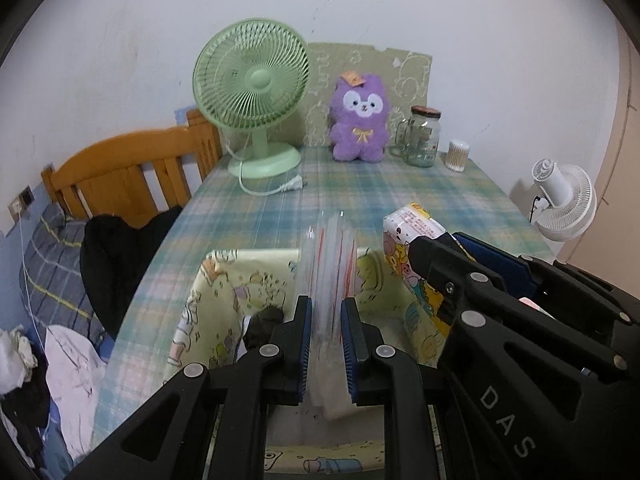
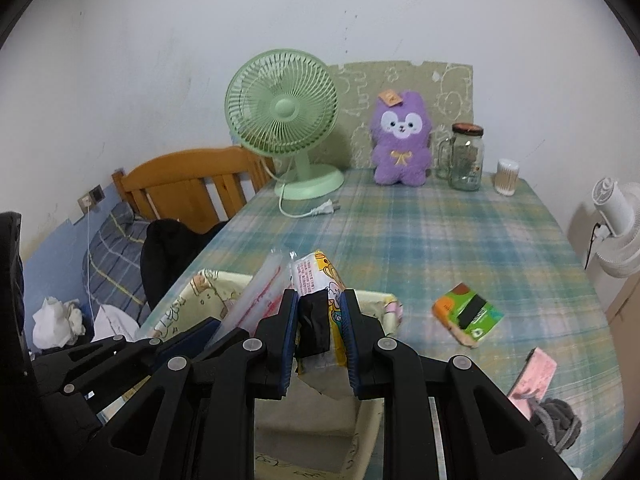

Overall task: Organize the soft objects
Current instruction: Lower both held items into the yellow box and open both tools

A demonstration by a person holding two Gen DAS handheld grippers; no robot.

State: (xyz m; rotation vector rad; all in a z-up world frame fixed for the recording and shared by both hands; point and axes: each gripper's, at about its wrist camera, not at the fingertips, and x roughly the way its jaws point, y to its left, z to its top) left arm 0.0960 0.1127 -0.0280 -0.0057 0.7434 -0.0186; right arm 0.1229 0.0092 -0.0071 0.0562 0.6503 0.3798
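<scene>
My left gripper point(image 1: 326, 320) is shut on a stack of clear zip bags point(image 1: 330, 264), held upright over the yellow cartoon-print fabric bin point(image 1: 224, 276). My right gripper point(image 2: 320, 316) is shut on a cartoon-print tissue pack point(image 2: 316, 276) with a black strip, above the same bin point(image 2: 200, 284); the pack also shows in the left wrist view point(image 1: 404, 248). A dark soft item point(image 1: 264, 324) lies inside the bin. An orange-green tissue pack point(image 2: 468, 314), a pink pack point(image 2: 534, 372) and a grey knitted item point(image 2: 554, 424) lie on the table to the right. A purple plush point(image 2: 402, 140) sits at the back.
A green desk fan point(image 2: 284, 120) with loose cord, a glass jar point(image 2: 466, 158) and a cotton-swab tub point(image 2: 507, 176) stand at the back of the plaid tablecloth point(image 2: 440, 240). A white fan point(image 2: 616, 224) is off the right edge. A wooden bed point(image 2: 188, 188) with clothes is on the left.
</scene>
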